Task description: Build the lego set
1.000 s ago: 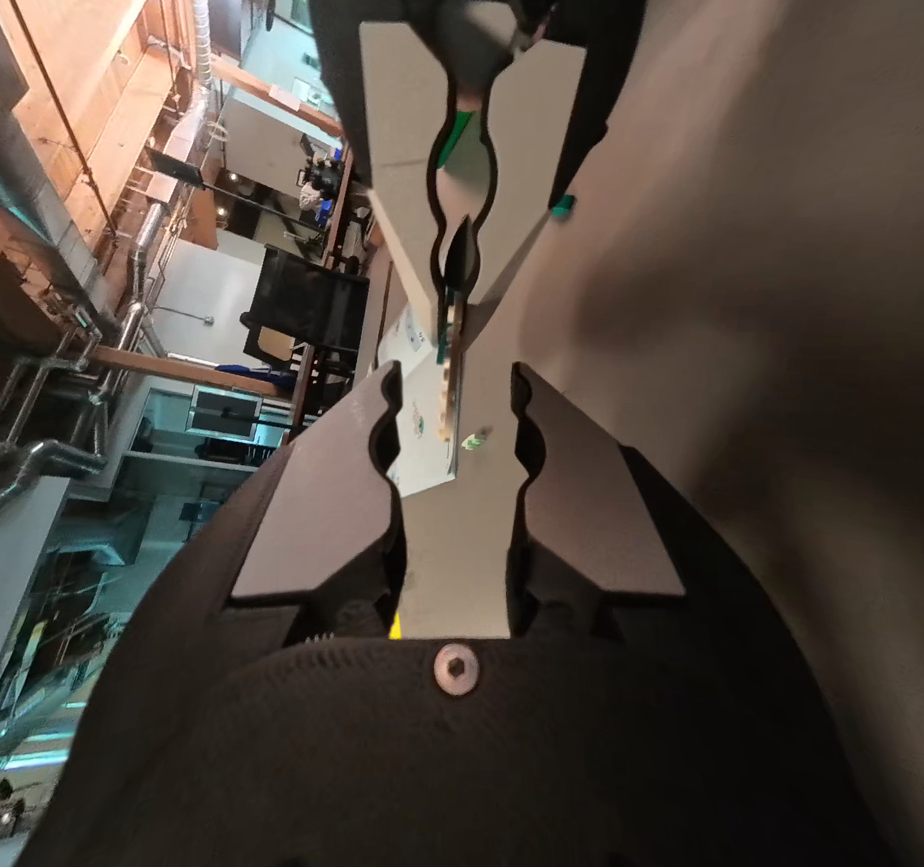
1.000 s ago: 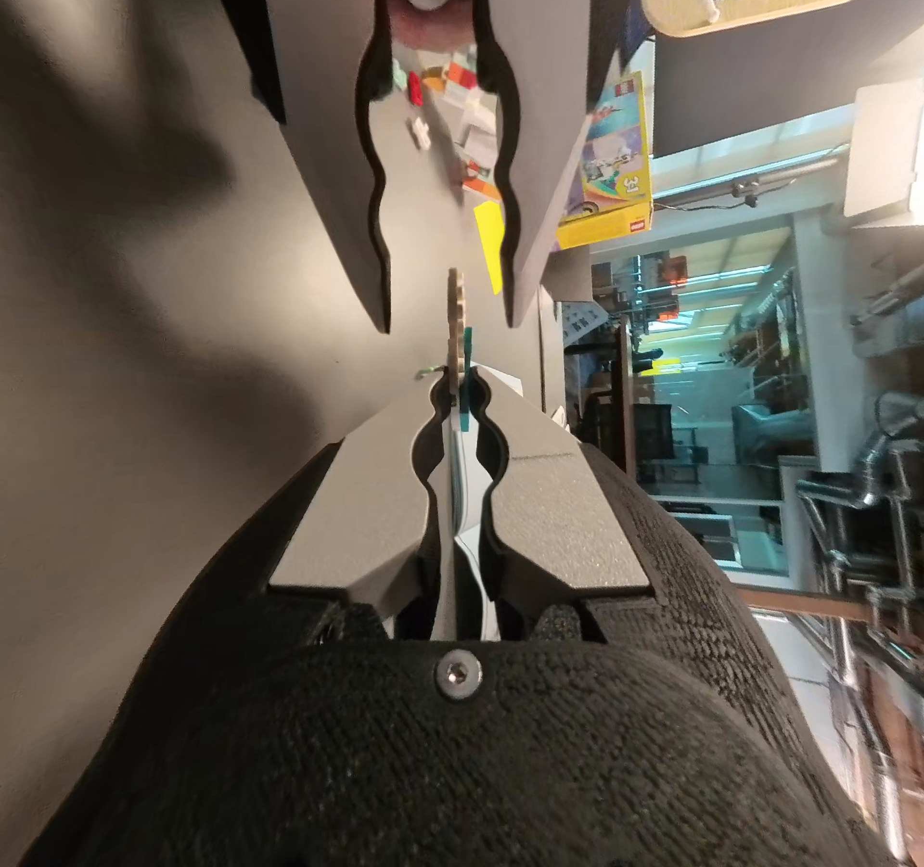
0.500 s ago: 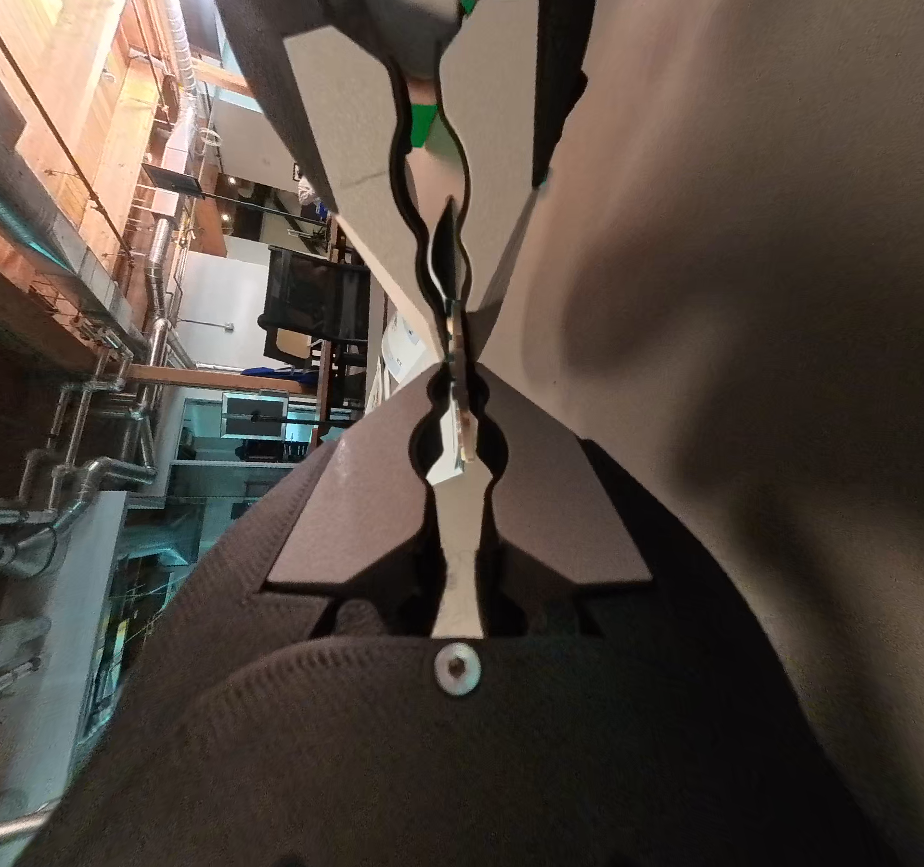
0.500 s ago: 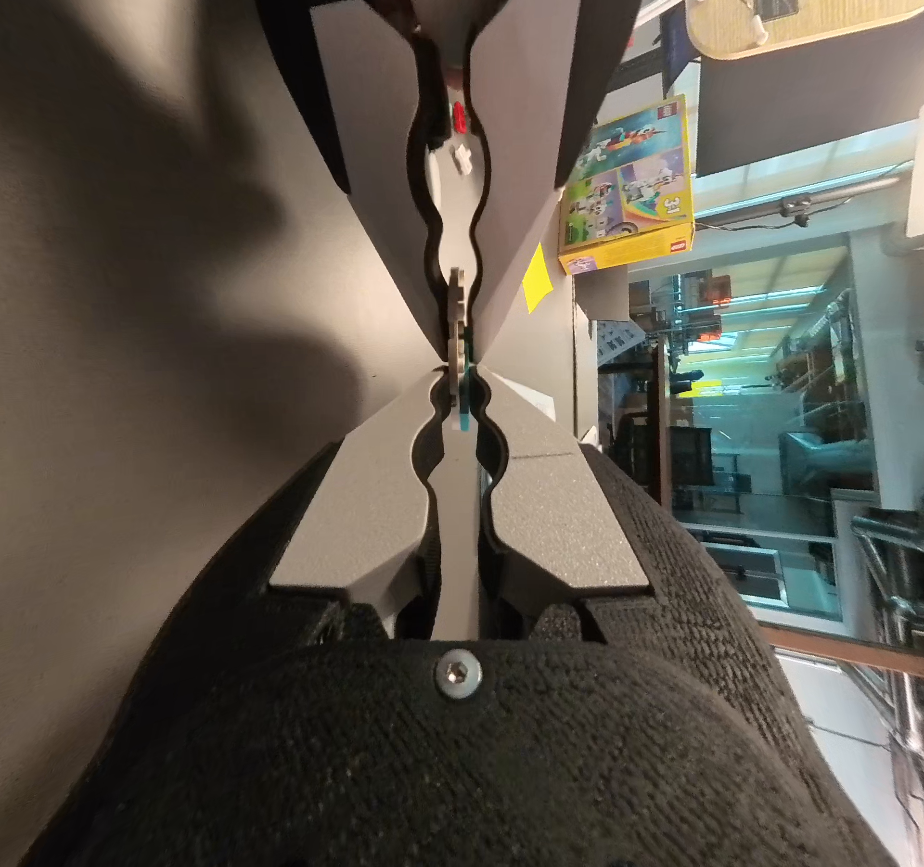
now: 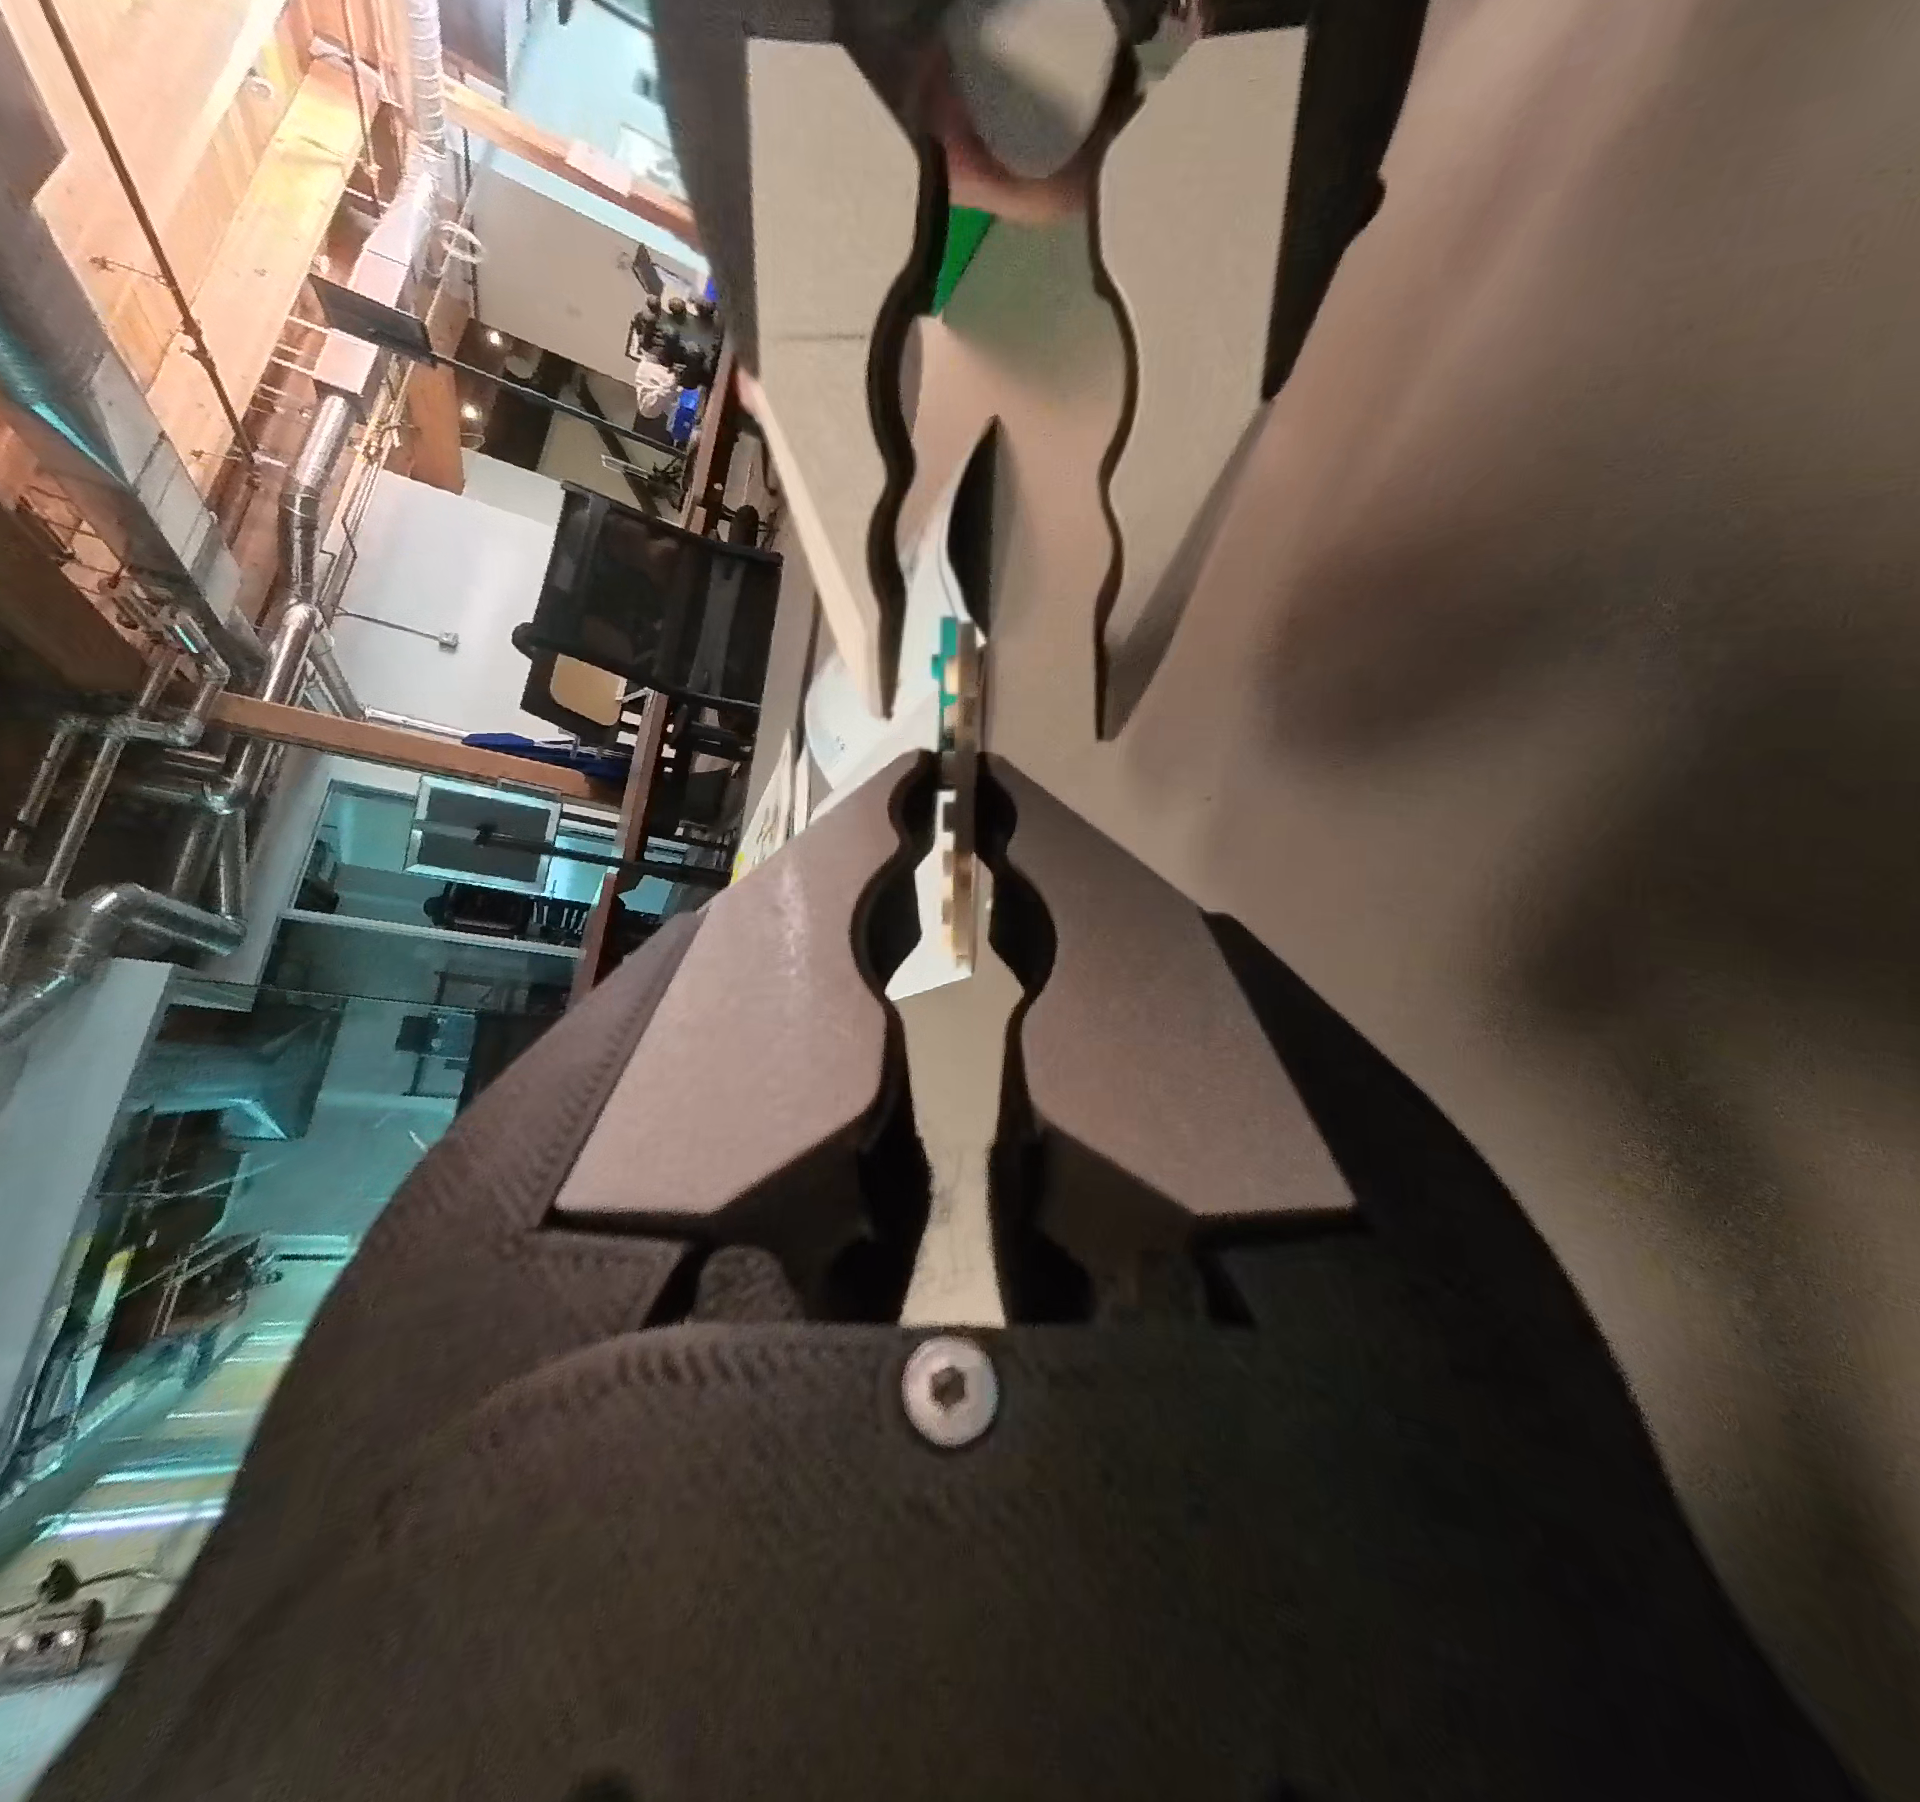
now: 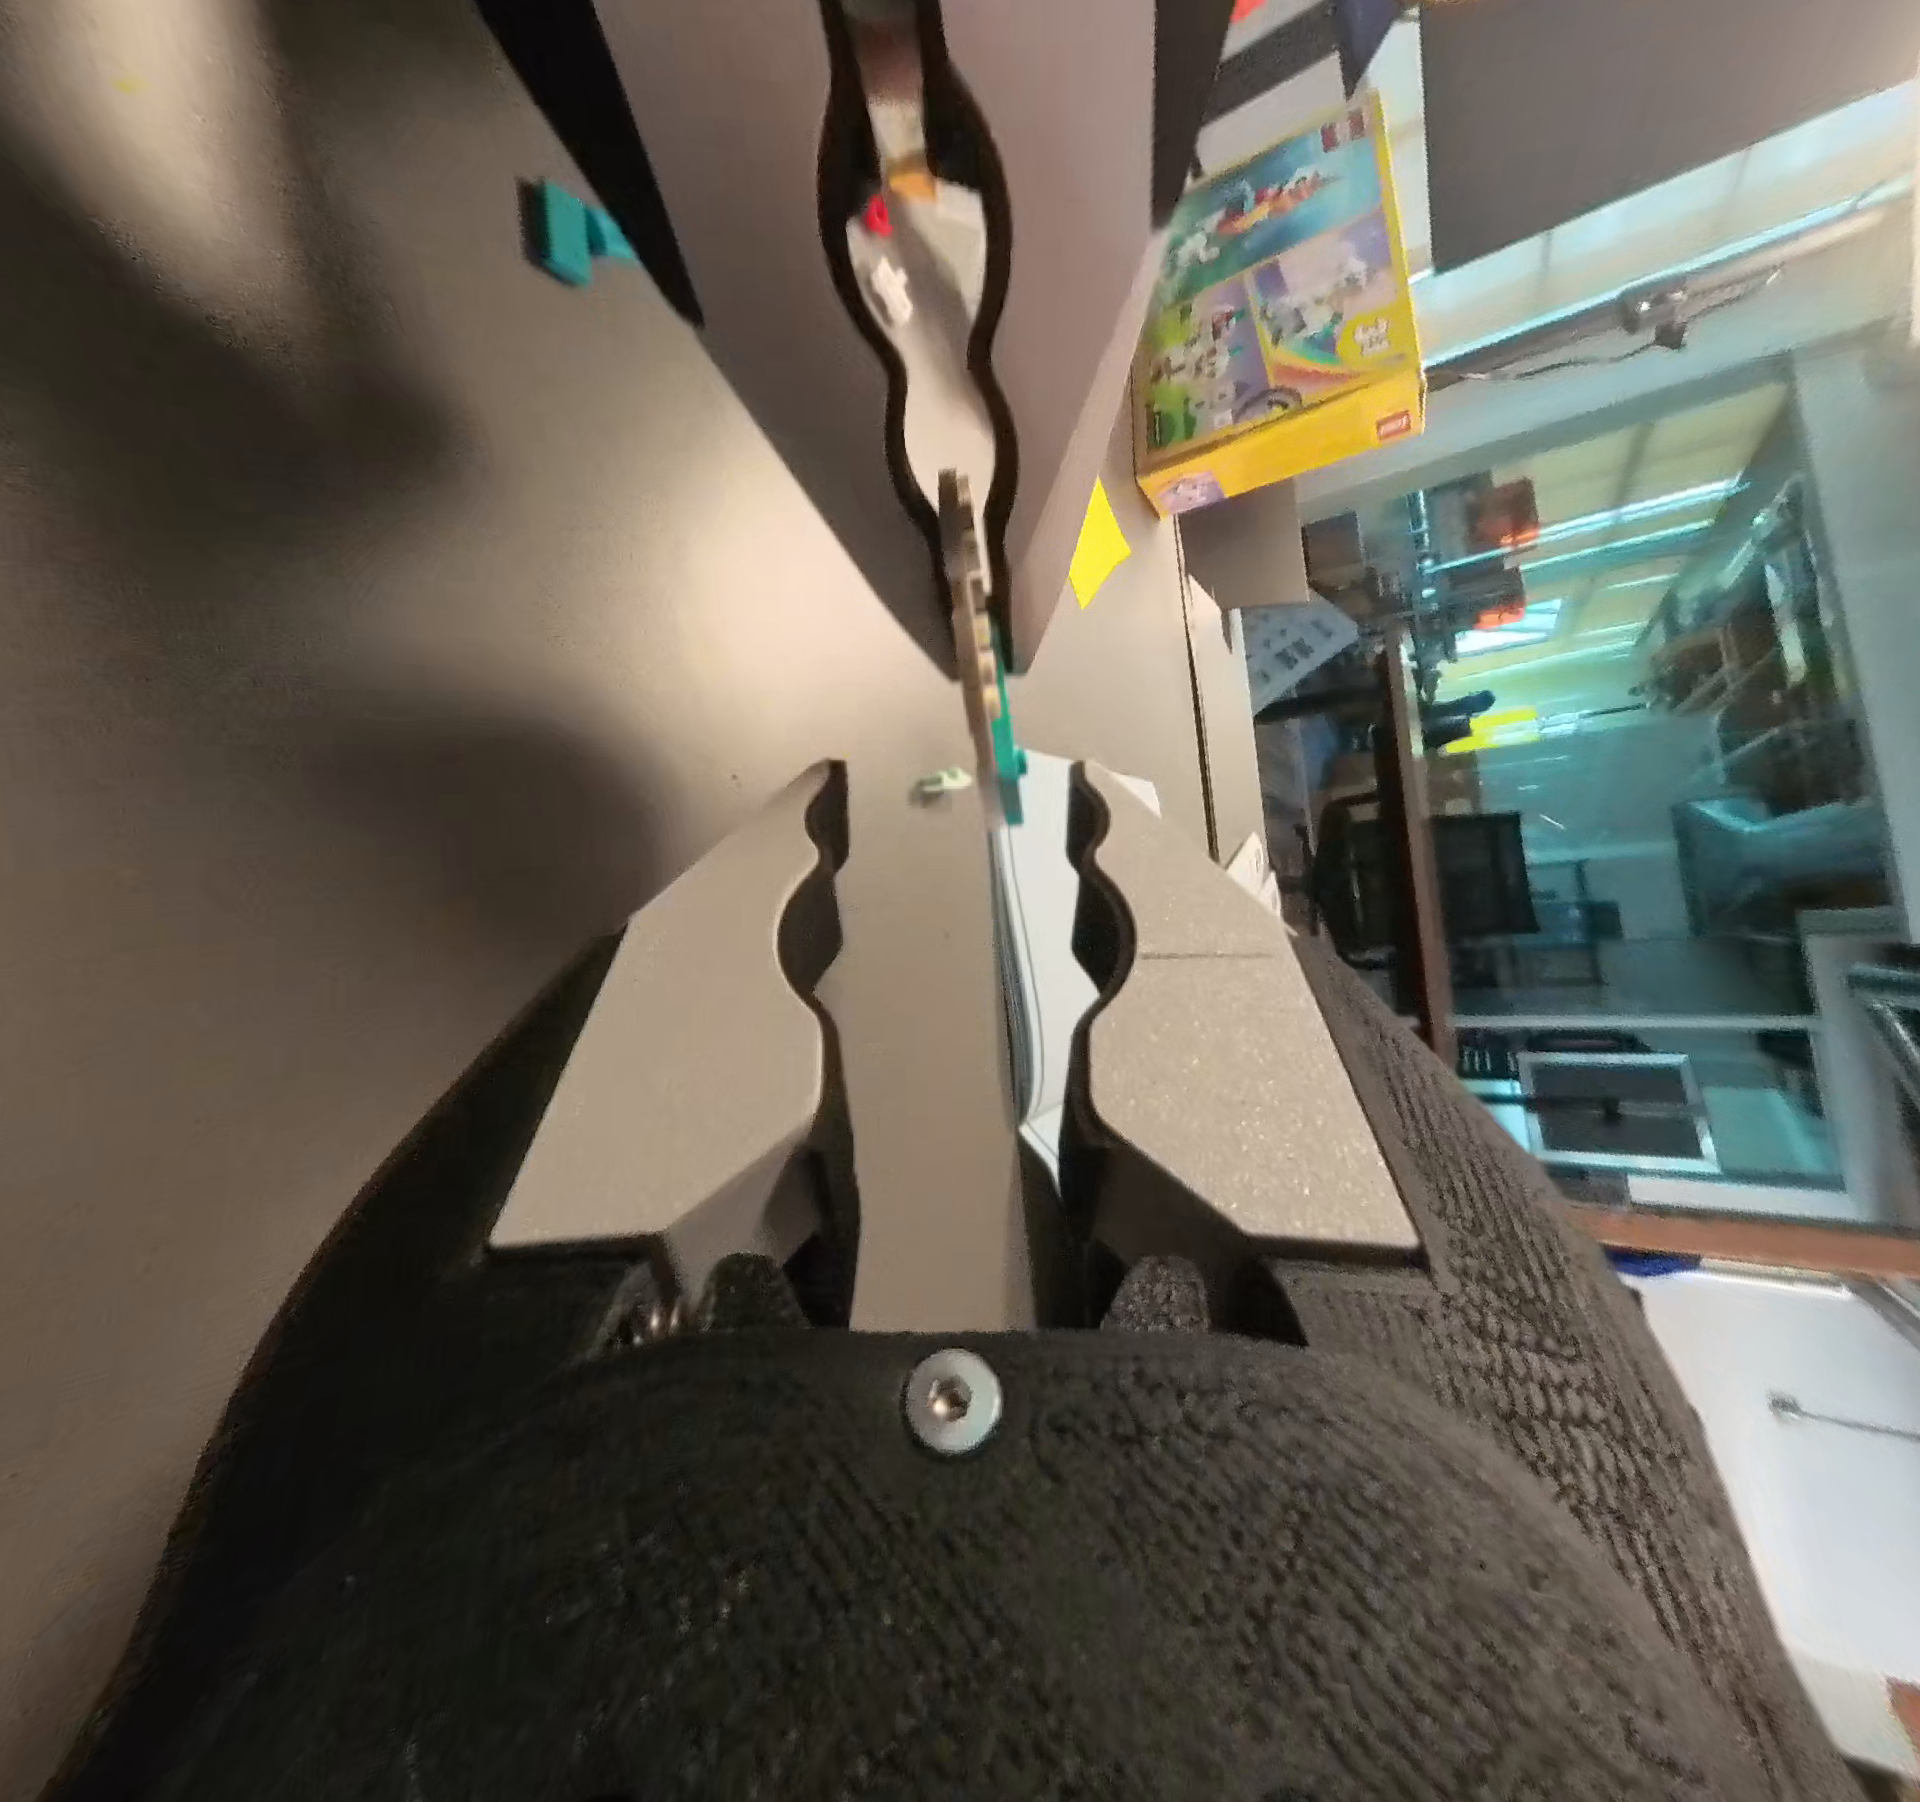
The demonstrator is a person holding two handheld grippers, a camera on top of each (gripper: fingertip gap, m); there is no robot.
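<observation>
A thin tan lego plate (image 5: 961,817) with a small teal piece (image 5: 945,646) on one face hangs edge-on above the grey table (image 5: 1507,921). My left gripper (image 5: 956,765) is shut on the plate's near end. My right gripper (image 5: 992,718) faces it from the top of the left wrist view, jaws apart, with the plate's far end between them untouched. In the right wrist view my right gripper (image 6: 954,776) is open. The plate (image 6: 971,609) and teal piece (image 6: 1003,724) stick out of the shut left gripper (image 6: 987,666) toward it.
A yellow lego box (image 6: 1278,318) stands at the table's far edge beside a yellow note (image 6: 1091,542). Loose pieces lie on the table: a teal brick (image 6: 561,230), a red piece (image 6: 878,214), a white piece (image 6: 891,282) and a pale green piece (image 6: 940,784). White paper (image 6: 1029,973) lies under the grippers. The grippers are tip to tip, or close to it. About 8 cm separates my right fingertips from the pale green piece (image 6: 940,784).
The plate has passed from right to left. The left gripper closed on it, both held it half a second ago, and now the right gripper has opened and let go.
</observation>
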